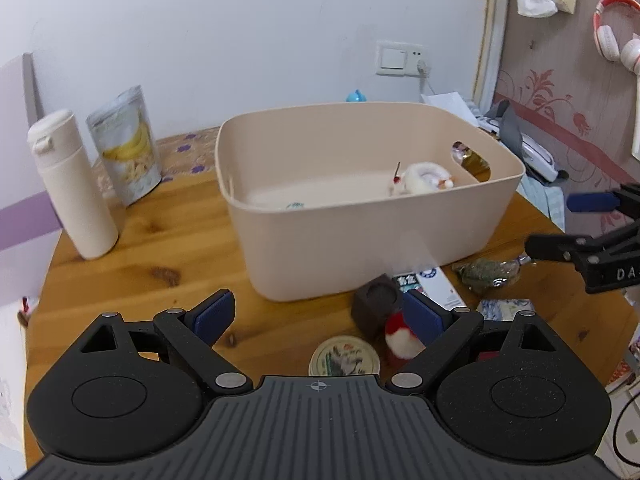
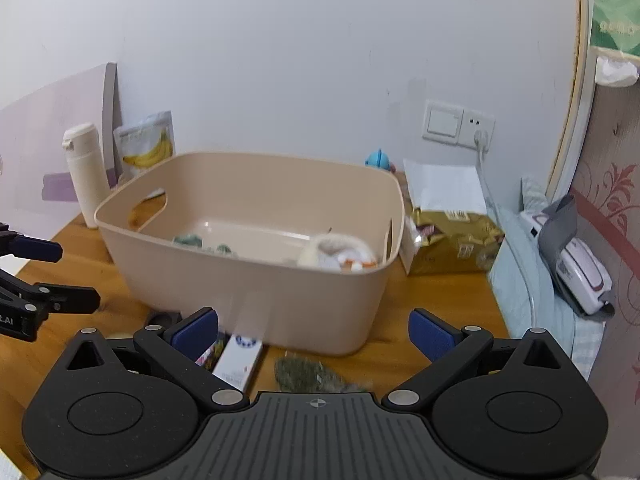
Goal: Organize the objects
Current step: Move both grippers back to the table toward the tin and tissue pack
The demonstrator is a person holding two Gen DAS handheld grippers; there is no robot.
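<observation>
A: Bin (image 1: 360, 240)?
B: Beige, mid-desk (image 1: 160, 240); plush (image 1: 420, 178) inside at 3 o'clock.
A: Loose items?
B: Along the bin's 6 o'clock side: dark cube (image 1: 376, 304), box (image 1: 436, 284), green pouch (image 1: 486, 274), round tin (image 1: 344, 358), red-white pompom (image 1: 400, 340).
A: Claws?
B: Left claw (image 1: 320, 316) spread wide, holding nothing; right claw (image 2: 316, 332) likewise, above the pouch. Bottle (image 1: 72, 184) at 9 o'clock.

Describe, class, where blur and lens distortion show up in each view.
Left wrist view: the beige bin has a smeared near wall, and the table edge bows. Right wrist view: the bin's contents smear, the door frame curves; both tools stay sharp.
</observation>
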